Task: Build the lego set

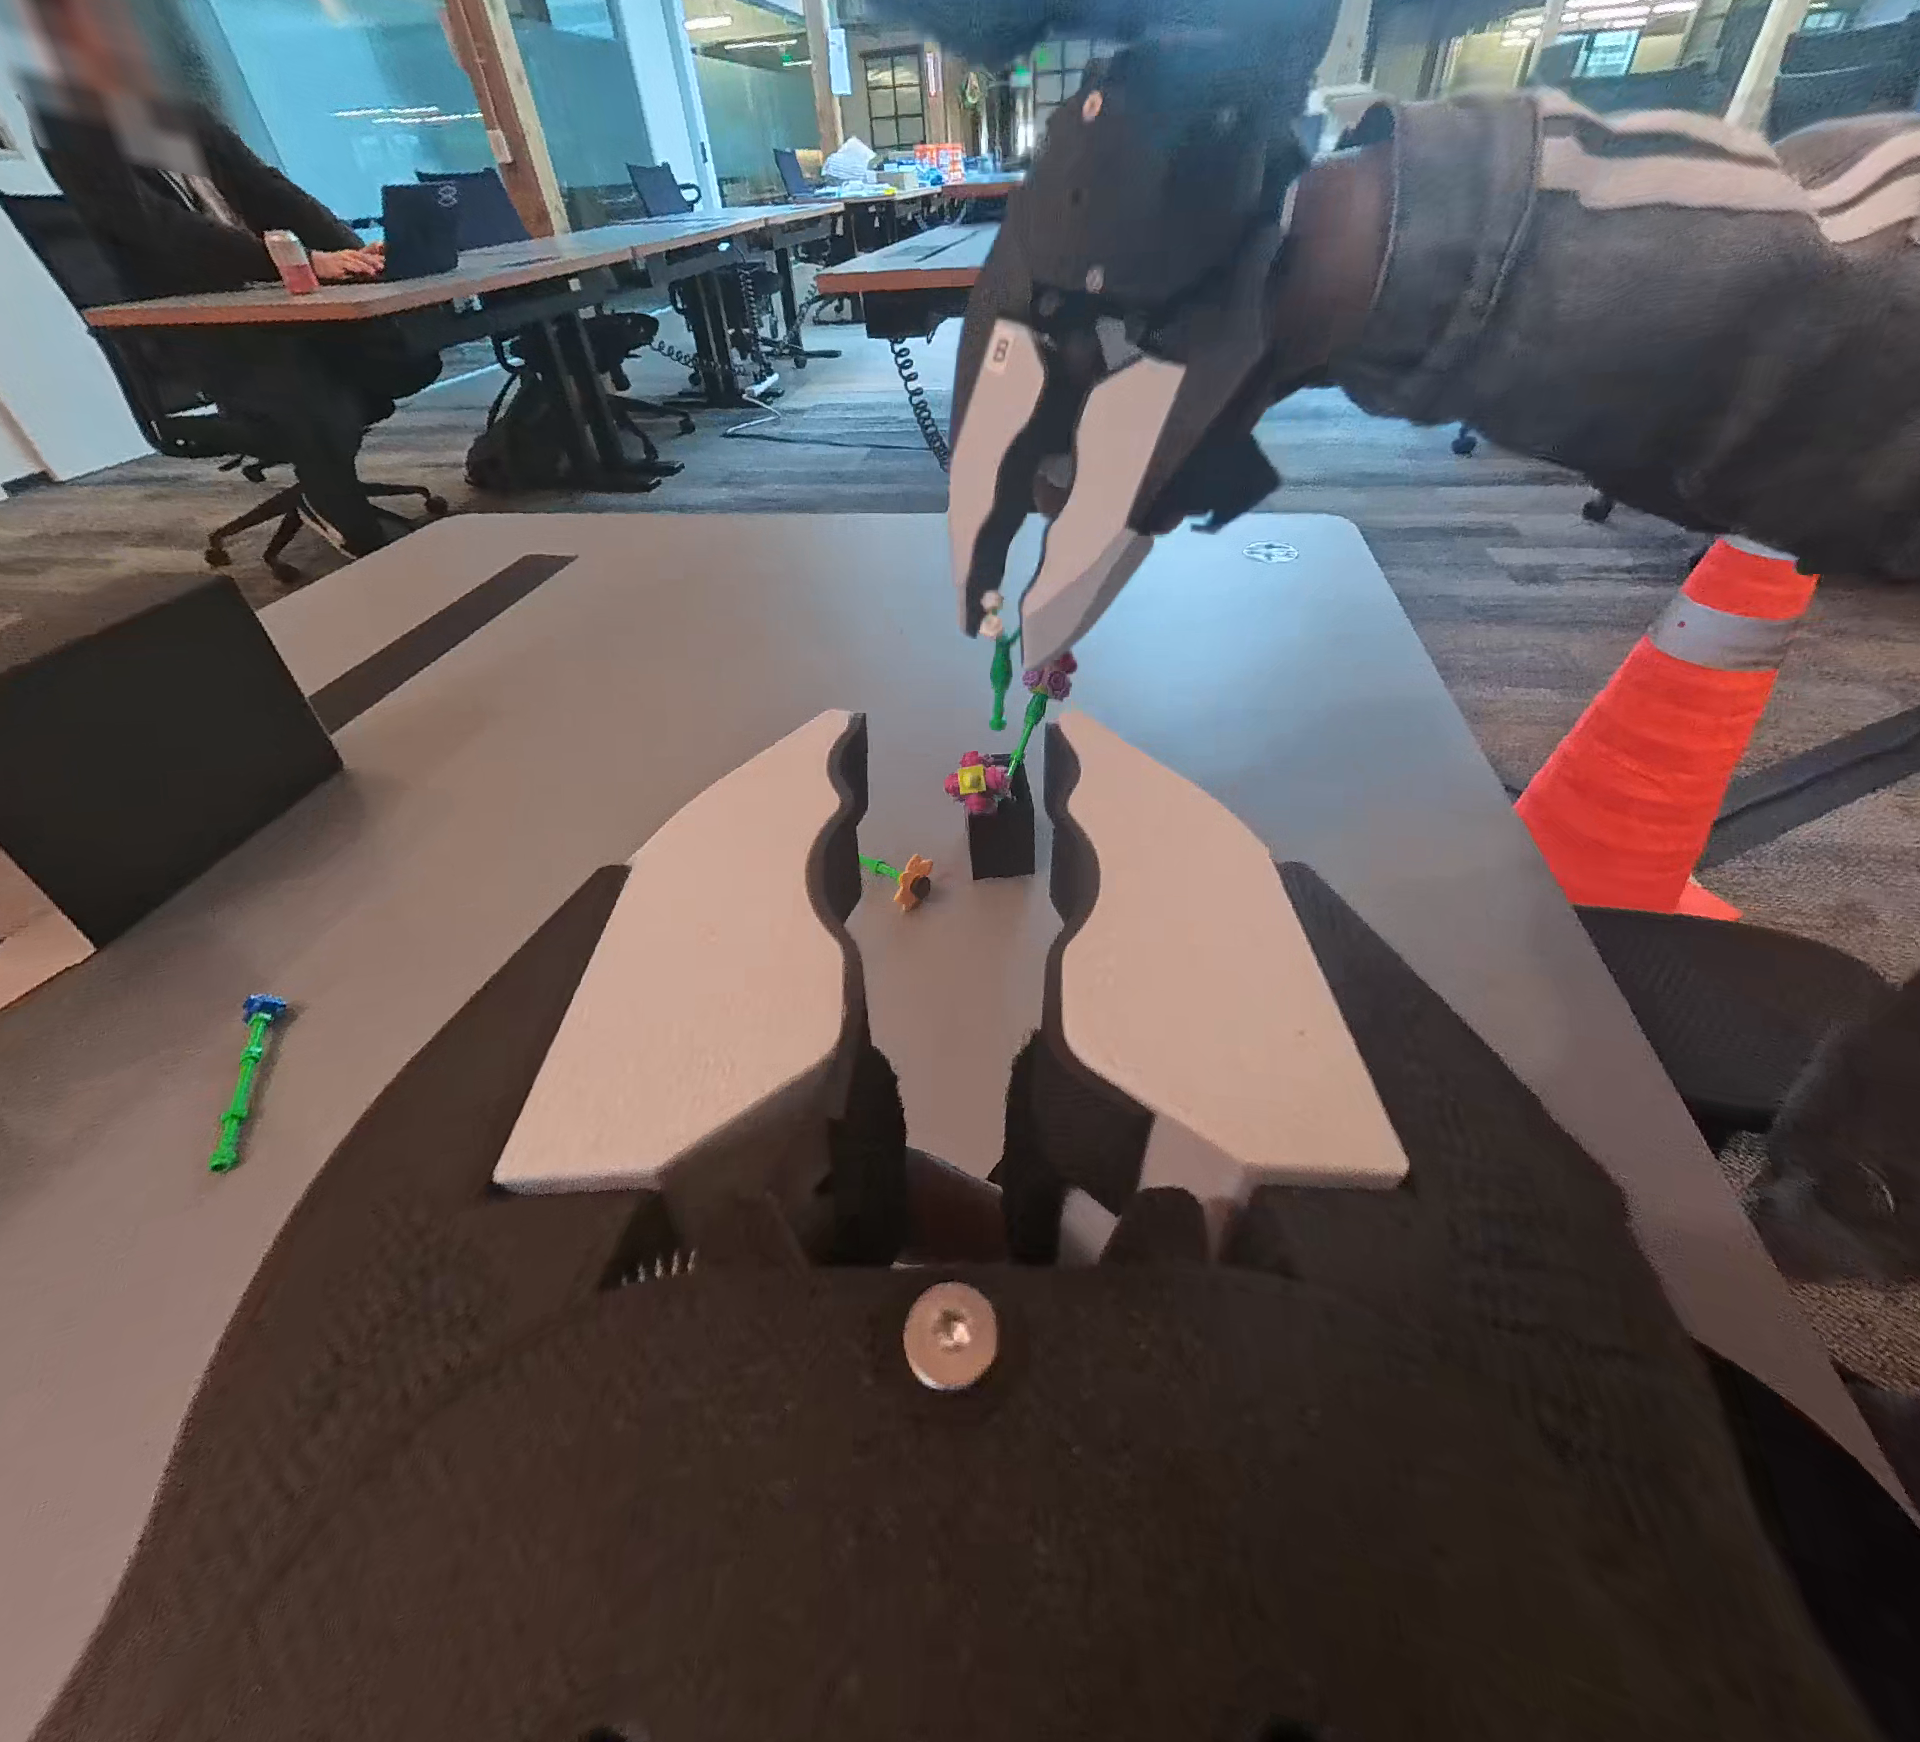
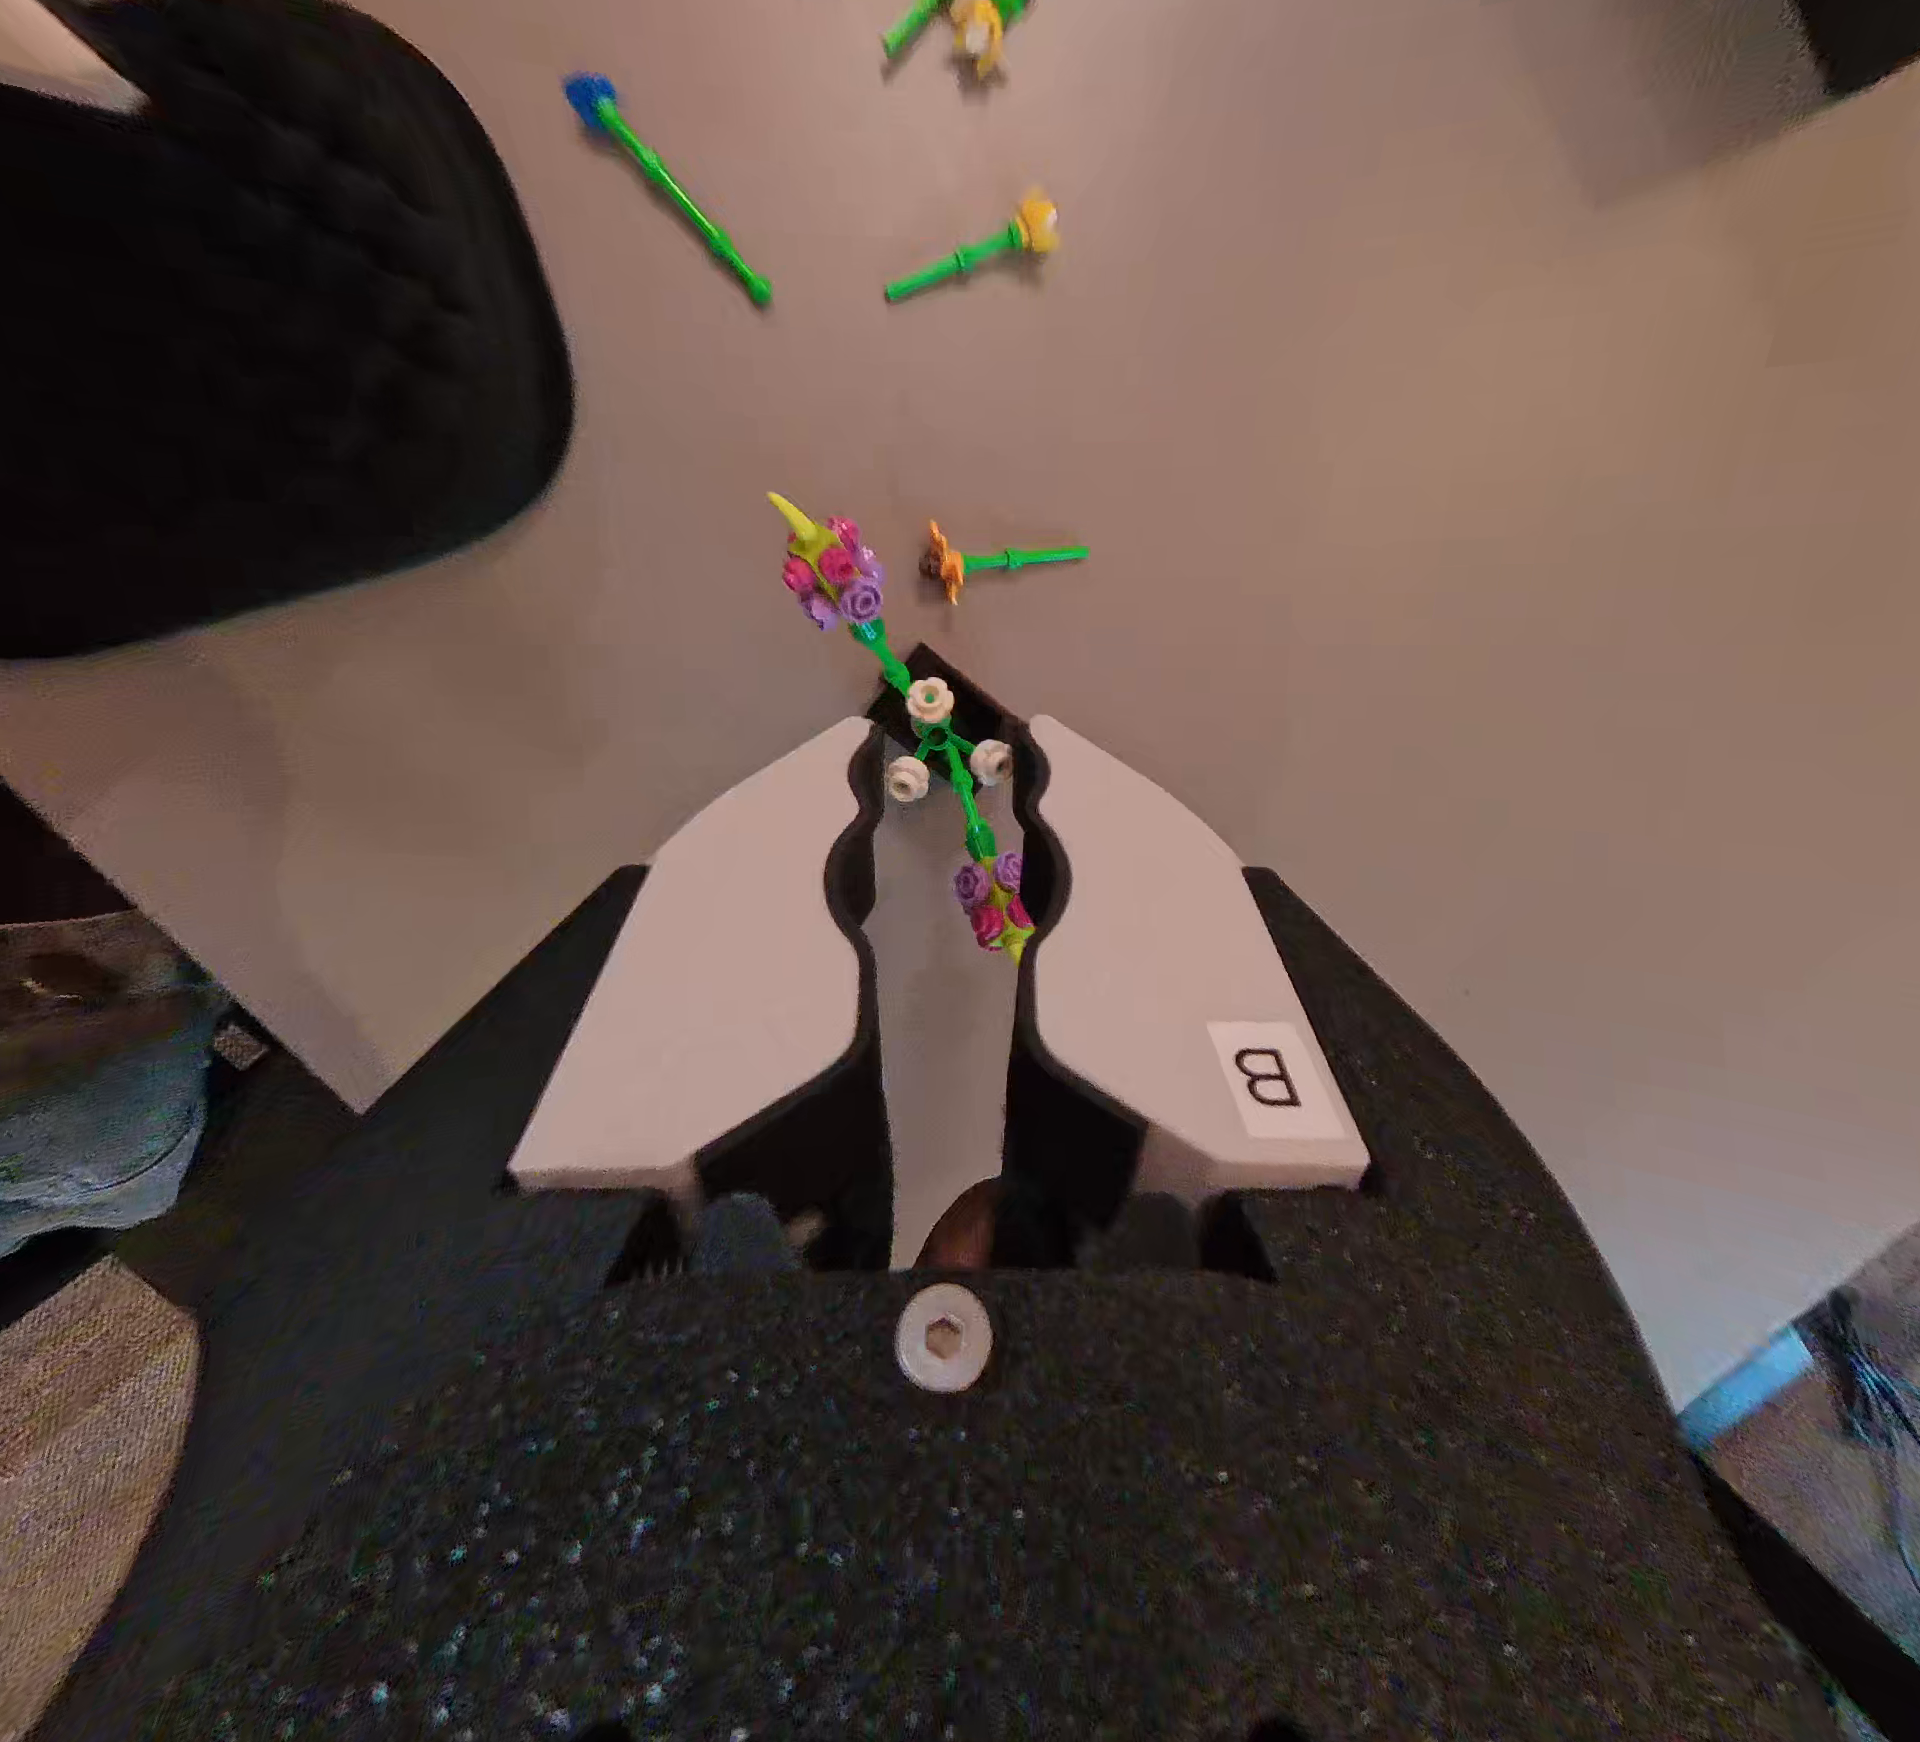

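Left wrist view: grey table [image 1: 623, 674], office desks behind | left fingers [image 1: 956, 788] apart | right fingers [image 1: 1003, 643] grip white-flower stem [image 1: 1000, 669]

Orange traffic cone [image 1: 1652, 736] w/ grey band on the carpet, right of the grey counter [image 1: 623, 653]. Black box [image 1: 145, 747] sits at counter's left edge. Farther back, a person at a long wood desk [image 1: 436, 290], pink can [image 1: 291, 260] + dark laptop [image 1: 419, 229] on it. Black office chairs [image 1: 665, 188] behind.

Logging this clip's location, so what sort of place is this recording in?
Most likely an open-plan office: rows of long desks with rolling chairs, glass-walled rooms behind, and a person typing at a laptop.
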